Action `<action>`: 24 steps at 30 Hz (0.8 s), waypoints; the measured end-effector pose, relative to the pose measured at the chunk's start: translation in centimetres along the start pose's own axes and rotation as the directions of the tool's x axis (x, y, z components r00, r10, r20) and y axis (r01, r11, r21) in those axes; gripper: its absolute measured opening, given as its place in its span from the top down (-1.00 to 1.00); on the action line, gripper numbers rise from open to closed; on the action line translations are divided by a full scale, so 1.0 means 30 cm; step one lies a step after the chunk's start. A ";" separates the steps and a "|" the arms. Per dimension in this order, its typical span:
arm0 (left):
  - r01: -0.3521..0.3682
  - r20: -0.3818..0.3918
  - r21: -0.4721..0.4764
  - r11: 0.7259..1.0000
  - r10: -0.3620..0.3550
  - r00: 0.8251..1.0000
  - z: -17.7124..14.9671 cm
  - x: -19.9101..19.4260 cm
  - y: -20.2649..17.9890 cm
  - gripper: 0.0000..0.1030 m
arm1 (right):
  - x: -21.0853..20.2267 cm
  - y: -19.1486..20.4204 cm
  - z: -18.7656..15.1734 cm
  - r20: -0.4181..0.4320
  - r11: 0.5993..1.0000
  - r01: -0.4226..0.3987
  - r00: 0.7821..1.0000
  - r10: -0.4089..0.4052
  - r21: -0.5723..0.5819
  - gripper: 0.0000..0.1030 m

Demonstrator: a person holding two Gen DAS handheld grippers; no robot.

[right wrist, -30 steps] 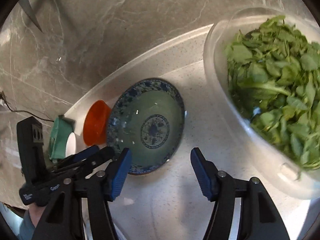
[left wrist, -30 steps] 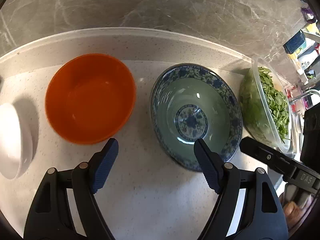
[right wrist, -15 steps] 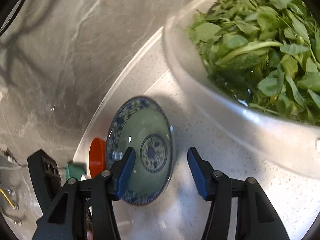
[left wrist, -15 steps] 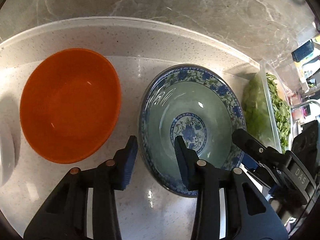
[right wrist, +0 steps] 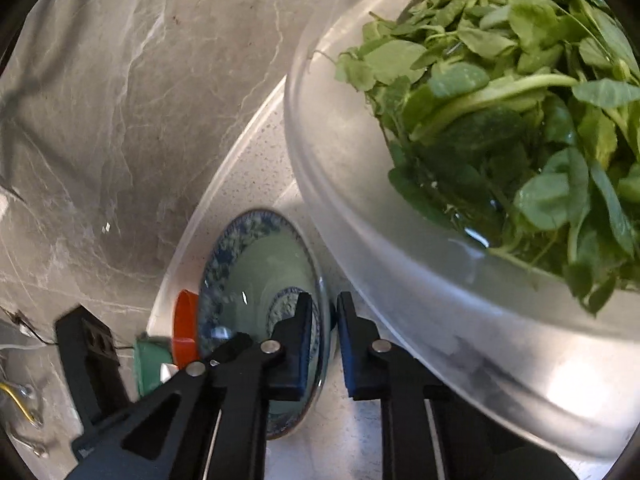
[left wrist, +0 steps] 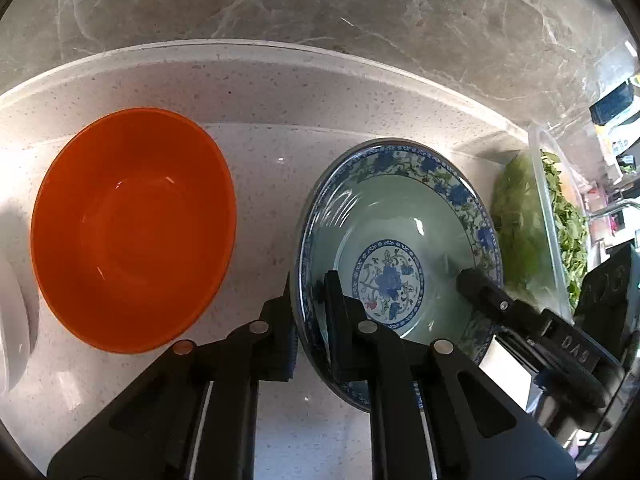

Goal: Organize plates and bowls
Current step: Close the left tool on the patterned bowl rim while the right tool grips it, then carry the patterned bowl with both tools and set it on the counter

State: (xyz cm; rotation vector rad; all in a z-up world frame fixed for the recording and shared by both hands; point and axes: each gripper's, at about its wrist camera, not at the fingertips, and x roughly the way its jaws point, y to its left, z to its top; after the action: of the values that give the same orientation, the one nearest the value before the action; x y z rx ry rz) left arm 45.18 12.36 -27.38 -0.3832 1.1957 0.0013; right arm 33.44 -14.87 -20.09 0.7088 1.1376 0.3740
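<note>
Blue-and-white plate [left wrist: 404, 216] with a pale green well sits on the counter [left wrist: 260, 184] between the orange bowl [left wrist: 132, 228] and the tub [right wrist: 400, 240] of greens. My left gripper [left wrist: 308, 312] is clamped on its near-left rim; right gripper [right wrist: 325, 344] is closing on the opposite rim, one finger either side.

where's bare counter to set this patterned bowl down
Free: the counter strip between the orange bowl and the blue-patterned bowl, and the patch nearest the camera. Crowded: the right side, where the greens tub sits close beside the bowl.
</note>
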 end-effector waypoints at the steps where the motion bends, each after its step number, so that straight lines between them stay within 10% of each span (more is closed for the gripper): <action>1: 0.005 -0.013 0.001 1.000 -0.005 1.000 0.004 0.005 0.001 0.81 | -0.003 -0.002 -0.003 -0.003 1.000 0.001 1.000 -0.001 -0.009 0.71; 24: -0.026 0.017 0.139 0.990 0.024 1.000 -0.069 -0.100 -0.110 0.81 | -0.099 0.070 -0.080 0.002 0.978 0.086 0.996 -0.087 -0.189 0.72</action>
State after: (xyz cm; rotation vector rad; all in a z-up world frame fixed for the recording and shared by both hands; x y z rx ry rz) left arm 42.86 9.27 -24.33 -0.2455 1.1776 -0.0568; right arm 30.23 -14.37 -17.17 0.4907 1.1187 0.4048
